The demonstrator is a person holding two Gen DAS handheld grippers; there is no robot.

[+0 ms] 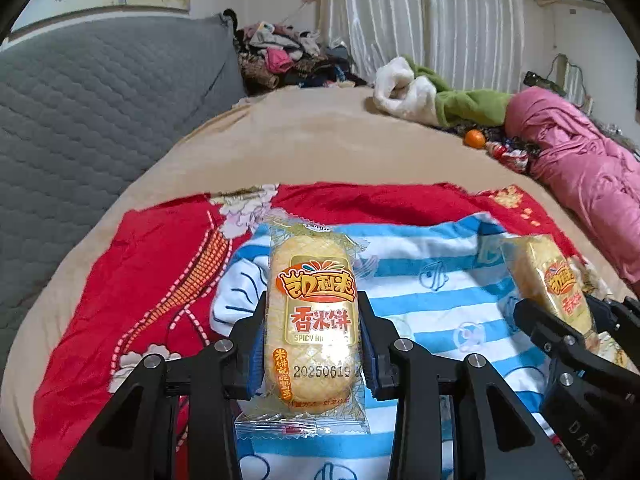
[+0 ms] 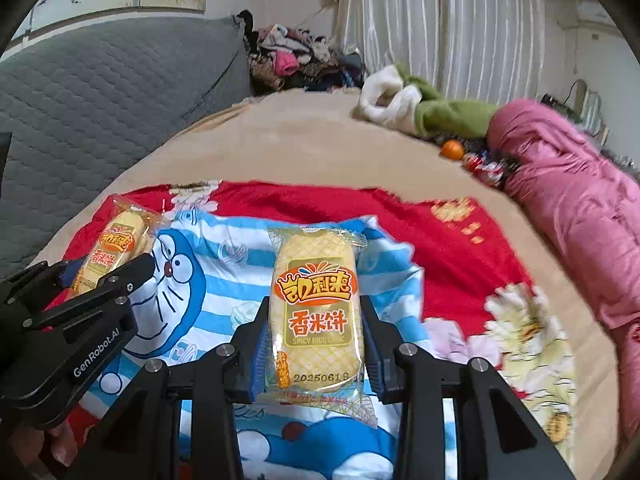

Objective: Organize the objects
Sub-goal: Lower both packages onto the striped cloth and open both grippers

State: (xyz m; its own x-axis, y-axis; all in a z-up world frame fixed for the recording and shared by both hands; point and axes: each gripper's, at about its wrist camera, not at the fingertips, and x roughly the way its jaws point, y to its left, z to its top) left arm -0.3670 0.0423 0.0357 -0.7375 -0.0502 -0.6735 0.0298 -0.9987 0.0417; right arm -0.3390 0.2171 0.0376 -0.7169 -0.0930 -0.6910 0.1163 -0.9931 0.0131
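Note:
My left gripper [image 1: 313, 316] is shut on a yellow rice cake packet [image 1: 312, 312], held above a blue-and-white striped cartoon cloth [image 1: 432, 288]. My right gripper [image 2: 316, 316] is shut on a second, matching rice cake packet [image 2: 316, 312] above the same cloth [image 2: 208, 292]. In the left wrist view the right gripper [image 1: 560, 312] shows at the right edge with its packet [image 1: 548, 280]. In the right wrist view the left gripper [image 2: 100, 276] shows at the left with its packet [image 2: 112, 252].
The striped cloth lies on a red floral cloth [image 1: 132, 280] over a beige bed cover [image 1: 320, 140]. A grey quilted headboard [image 1: 100, 112] is at left. A pink jacket [image 1: 580, 168], a green-and-white garment [image 1: 440, 96], an orange [image 1: 475, 138] and a clothes pile [image 1: 280, 56] lie beyond.

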